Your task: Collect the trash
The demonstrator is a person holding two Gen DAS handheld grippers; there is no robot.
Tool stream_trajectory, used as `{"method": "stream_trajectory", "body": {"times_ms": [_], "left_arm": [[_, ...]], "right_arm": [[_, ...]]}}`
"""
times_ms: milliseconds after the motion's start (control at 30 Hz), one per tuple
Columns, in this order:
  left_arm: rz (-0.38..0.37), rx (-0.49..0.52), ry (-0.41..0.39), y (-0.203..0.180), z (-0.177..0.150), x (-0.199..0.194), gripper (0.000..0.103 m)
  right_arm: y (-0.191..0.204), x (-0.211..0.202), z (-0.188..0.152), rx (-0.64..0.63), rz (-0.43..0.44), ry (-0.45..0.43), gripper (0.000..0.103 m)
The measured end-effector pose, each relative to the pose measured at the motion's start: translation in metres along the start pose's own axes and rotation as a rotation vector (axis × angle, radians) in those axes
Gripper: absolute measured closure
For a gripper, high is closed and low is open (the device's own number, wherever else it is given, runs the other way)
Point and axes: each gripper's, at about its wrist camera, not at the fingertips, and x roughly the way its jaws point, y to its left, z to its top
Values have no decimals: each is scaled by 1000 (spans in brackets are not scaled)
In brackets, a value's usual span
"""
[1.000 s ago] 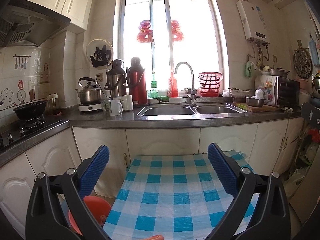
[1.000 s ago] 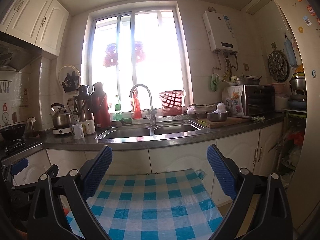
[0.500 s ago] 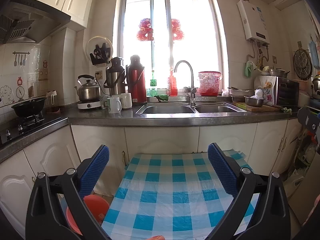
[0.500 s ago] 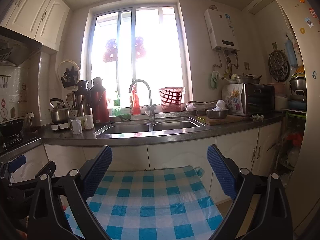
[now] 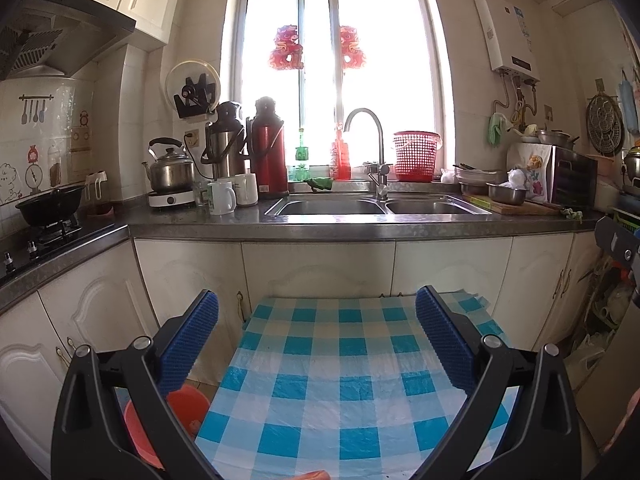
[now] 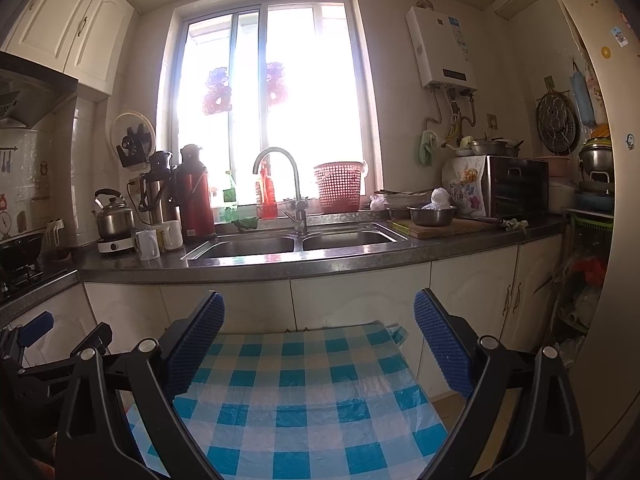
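My left gripper (image 5: 318, 316) is open and empty, held above a table with a blue and white checked cloth (image 5: 348, 376). My right gripper (image 6: 318, 316) is also open and empty above the same cloth (image 6: 304, 400). An orange-red bin (image 5: 180, 408) stands on the floor left of the table, partly hidden by my left fingers. A small orange thing (image 5: 316, 474) shows at the bottom edge of the left wrist view. The left gripper's body shows at the left edge of the right wrist view (image 6: 48, 356). No loose trash shows on the cloth.
A kitchen counter (image 5: 360, 224) with a double sink (image 5: 360, 206) runs along the far wall under the window. On it stand a kettle (image 5: 170, 168), flasks (image 5: 268, 152), mugs (image 5: 222, 198), a red basket (image 5: 416, 156) and a steel bowl (image 5: 506, 194). A stove with a pan (image 5: 48, 208) is at left.
Both views have tilted down slightly and drawn a little nearer, so the counter sits higher and more of the checked cloth shows. Both grippers stay open.
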Motion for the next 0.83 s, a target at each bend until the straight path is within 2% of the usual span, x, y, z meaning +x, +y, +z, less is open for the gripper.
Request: {"method": "stream_trajectory", "body": {"times_ms": [200, 333, 433, 600, 700, 833], "left_arm": [[-13, 0, 34, -4, -8, 18, 4], [-55, -3, 61, -11, -19, 35, 4], [-53, 8, 113, -20, -36, 59, 4], [-87, -28, 374, -36, -98, 140, 4], [-52, -36, 487, -44, -136, 181, 4], [-45, -51, 587, -51, -167, 220, 4]], "right_arm": [[-5, 15, -10, 5, 4, 34, 8], [-11, 30, -19, 17, 8, 67, 8], [-17, 49, -31, 23, -3, 108, 8], [-34, 99, -70, 54, -15, 245, 8], [-40, 134, -100, 39, -40, 336, 8], [-49, 176, -139, 39, -52, 459, 8]]}}
